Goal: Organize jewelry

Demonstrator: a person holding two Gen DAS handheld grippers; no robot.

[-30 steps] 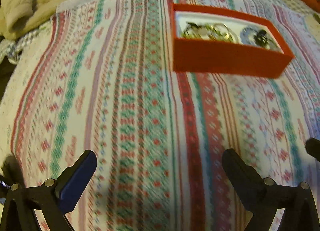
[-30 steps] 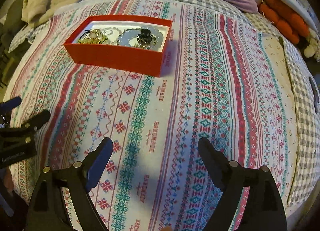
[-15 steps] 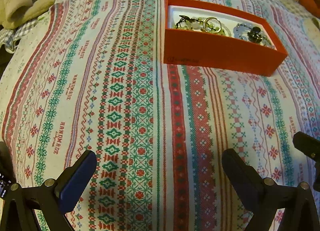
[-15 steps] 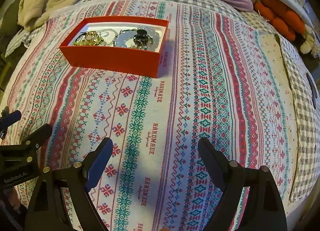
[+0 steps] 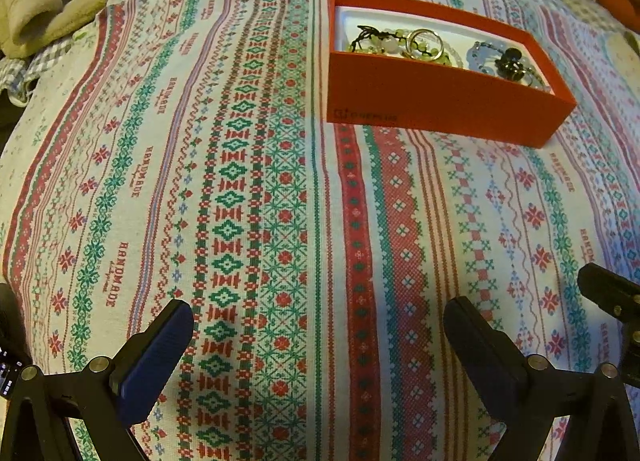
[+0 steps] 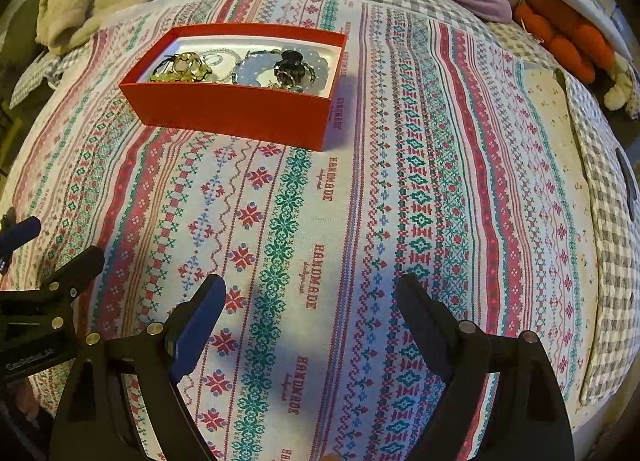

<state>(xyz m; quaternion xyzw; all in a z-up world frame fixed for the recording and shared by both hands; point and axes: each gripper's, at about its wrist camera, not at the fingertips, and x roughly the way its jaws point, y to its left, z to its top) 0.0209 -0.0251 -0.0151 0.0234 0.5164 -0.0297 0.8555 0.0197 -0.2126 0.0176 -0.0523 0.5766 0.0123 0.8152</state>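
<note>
Through the left wrist camera, my left gripper (image 5: 318,341) hovered over the patterned bedspread (image 5: 240,221) with its fingers spread wide and nothing between them. The red box (image 5: 432,101) sat well ahead and to the right on the bed, its long side running left to right and angling away at the right end; inside lay a tangle of green beads and rings (image 5: 396,41) and a dark piece (image 5: 510,63). Through the right wrist camera, my right gripper (image 6: 312,313) was likewise parted and empty, and the box (image 6: 240,113) lay ahead and to the left, jewelry (image 6: 184,67) heaped inside. Neither gripper looked clearly nearer; both stood well apart from it.
</note>
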